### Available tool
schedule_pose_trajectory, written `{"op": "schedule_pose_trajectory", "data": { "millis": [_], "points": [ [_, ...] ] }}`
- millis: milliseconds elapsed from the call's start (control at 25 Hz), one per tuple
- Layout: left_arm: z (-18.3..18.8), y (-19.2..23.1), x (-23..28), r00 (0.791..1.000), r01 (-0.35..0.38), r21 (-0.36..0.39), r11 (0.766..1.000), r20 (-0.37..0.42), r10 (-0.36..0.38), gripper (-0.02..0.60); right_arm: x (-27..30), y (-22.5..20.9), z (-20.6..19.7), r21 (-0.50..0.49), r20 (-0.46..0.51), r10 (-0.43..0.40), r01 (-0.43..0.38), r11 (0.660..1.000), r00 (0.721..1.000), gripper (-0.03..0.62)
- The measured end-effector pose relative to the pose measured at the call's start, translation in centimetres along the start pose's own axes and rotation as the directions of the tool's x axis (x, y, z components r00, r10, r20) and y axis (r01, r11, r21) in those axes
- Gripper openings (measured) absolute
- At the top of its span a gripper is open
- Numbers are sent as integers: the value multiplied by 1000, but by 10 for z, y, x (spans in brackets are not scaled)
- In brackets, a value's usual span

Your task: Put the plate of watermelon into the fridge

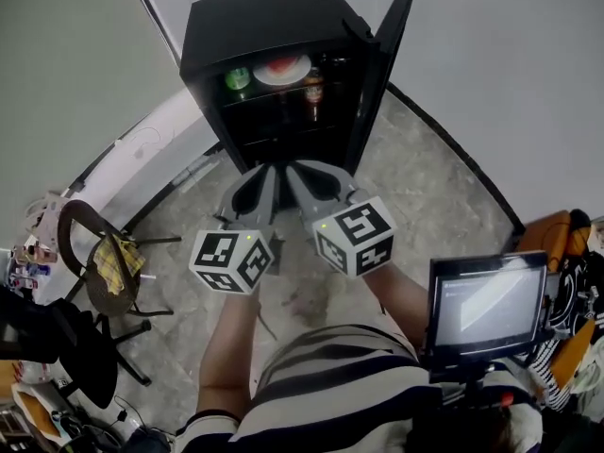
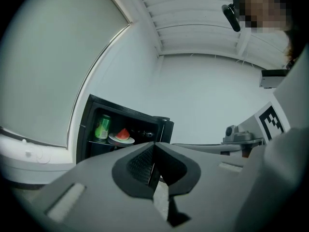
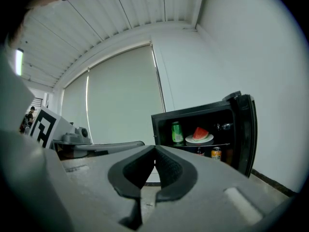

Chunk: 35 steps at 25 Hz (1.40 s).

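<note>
While left gripper [image 1: 267, 170] and right gripper [image 1: 294, 168] hang side by side, jaws pressed together on nothing | plate of watermelon [image 3: 199, 139]: top shelf of mini fridge [image 1: 274, 17], just beside green can [image 3: 177, 132]; wedge peak up, rind along plate | fridge door [image 1: 382, 74]: swung wide at right | bare floor [image 1: 425, 187] between grippers and fridge

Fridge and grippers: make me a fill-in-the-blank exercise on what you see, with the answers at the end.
1. The plate inside the fridge holds a slice of ____.
2. Beside the plate stands a ____ can.
3. The fridge door stands ____.
4. The left gripper and right gripper have jaws ____ on nothing.
Missing words: watermelon, green, open, shut.
</note>
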<state>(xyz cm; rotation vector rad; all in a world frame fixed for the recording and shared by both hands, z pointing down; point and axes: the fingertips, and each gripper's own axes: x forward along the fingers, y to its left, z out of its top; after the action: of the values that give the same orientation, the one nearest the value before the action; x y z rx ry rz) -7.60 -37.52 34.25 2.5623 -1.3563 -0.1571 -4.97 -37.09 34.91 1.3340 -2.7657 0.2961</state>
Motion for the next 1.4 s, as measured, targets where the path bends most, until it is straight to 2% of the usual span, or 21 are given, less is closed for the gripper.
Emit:
{"op": "schedule_pose_trajectory", "data": {
  "millis": [560, 880, 1120, 1400],
  "points": [
    [-9, -32, -73, 997, 80, -16, 997, -7, -80, 2, -50, 58, -13, 16, 23, -71, 71, 997, 997, -3],
    [-15, -30, -107, 997, 73, -25, 997, -21, -74, 2, -62, 88, -23, 18, 20, -80, 79, 997, 997, -3],
    [-18, -32, -147, 997, 82, -39, 996, -3, -82, 2, -77, 127, -33, 6, 27, -79, 79, 997, 997, -3],
    [-32, -31, -151, 996, 84, -68, 994, -29, -86, 2, -79, 133, -42, 8, 25, -89, 89, 996, 996, -3]
  ]
}}
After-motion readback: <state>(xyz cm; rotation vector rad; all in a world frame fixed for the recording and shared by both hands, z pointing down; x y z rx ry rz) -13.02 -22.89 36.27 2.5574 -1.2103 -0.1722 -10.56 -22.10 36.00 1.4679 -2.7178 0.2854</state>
